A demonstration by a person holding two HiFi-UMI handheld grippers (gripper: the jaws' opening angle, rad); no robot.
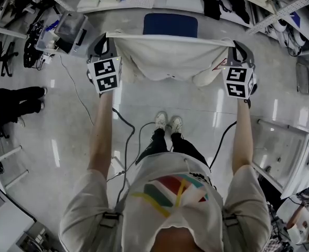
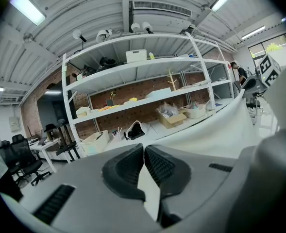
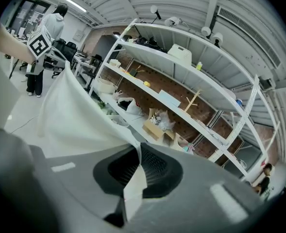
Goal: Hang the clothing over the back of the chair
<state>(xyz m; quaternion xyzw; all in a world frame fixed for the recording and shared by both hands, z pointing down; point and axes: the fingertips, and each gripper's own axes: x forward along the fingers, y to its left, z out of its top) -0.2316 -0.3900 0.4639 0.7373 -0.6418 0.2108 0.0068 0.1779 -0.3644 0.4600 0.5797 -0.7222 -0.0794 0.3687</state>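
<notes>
**Item:** cream-white garment of thin, limp cloth [image 1: 167, 56].

**Location:** strung between your two sets of jaws, one top corner in each. The body hangs free below them, well above the floor.

**Left gripper** [image 1: 108, 35]**:** jaws clenched on a fold of the garment. A pale slip of cloth pokes out between the dark ribbed pads [image 2: 126, 171], and the rest runs off to the right of the jaws.

**Right gripper** [image 1: 233, 42]**:** jaws likewise clamped on the garment. A folded tab shows between its pads [image 3: 155, 166], and the sheet spreads away to the left.

**Blue padded chair back** [image 1: 171, 24]**:** it stands beyond the jaws, about midway between them, just past the stretched top edge. You cannot tell from above whether the cloth touches it.

**Progress:** the garment is picked up and spread wide, so that part looks done. It is not yet draped. You have yet to carry the top edge over the chair back, lower it so cloth falls on both sides, and release both jaws.

**Condition:** the top edge is straight and taut, and the body sags in a shallow curve. A rounded bunch hangs nearer the right jaws, with a small red mark beside it. A cloth this light will probably slide off if draped unevenly.
</notes>
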